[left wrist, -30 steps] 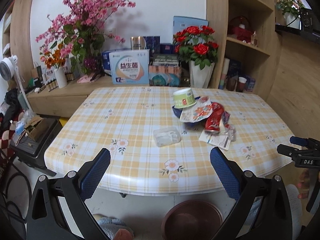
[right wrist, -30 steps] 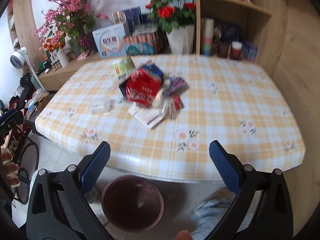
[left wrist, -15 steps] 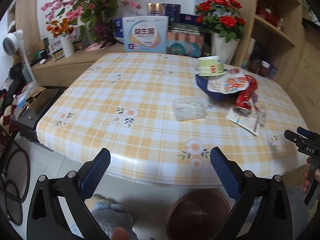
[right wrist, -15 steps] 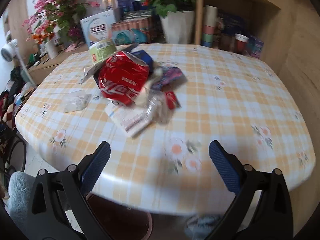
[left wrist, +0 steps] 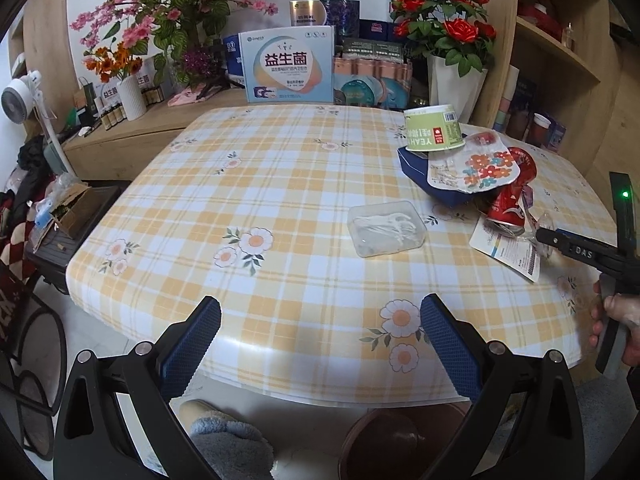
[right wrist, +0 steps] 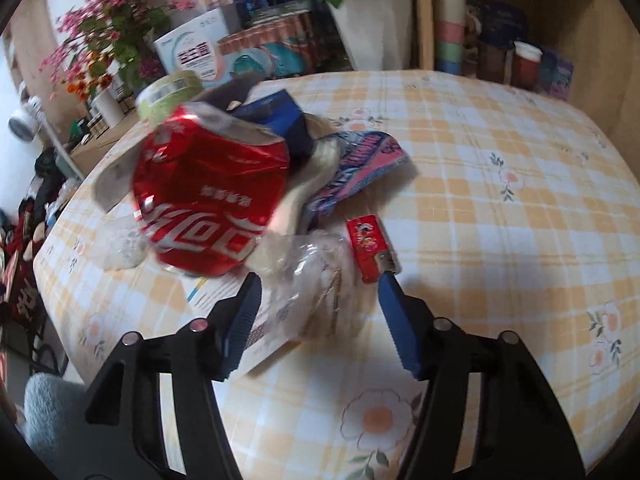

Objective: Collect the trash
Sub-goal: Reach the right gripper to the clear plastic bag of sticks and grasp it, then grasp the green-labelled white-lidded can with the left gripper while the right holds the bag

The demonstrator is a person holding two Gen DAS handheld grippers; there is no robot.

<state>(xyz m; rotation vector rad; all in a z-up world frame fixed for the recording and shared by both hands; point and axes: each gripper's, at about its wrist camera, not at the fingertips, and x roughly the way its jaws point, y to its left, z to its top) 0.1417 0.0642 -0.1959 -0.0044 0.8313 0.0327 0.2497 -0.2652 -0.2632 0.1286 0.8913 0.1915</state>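
The left hand-held gripper (left wrist: 320,344) hangs over the counter's (left wrist: 280,200) rounded near edge, jaws wide apart and empty — a bare stretch of checked cloth lies ahead of it, with a brown bin (left wrist: 400,444) on the floor below. The right hand-held gripper (right wrist: 316,300) has just been closing, its jaws either side of a crumpled clear wrapper (right wrist: 316,276) on a leaflet (right wrist: 256,320); contact is unclear. Just beyond sits the trash pile — crushed red can (right wrist: 204,204), purple wrapper (right wrist: 360,160), green cup (left wrist: 434,132). A clear plastic box (left wrist: 386,228) lies apart. Boxes and flower vases crowd the far edge.
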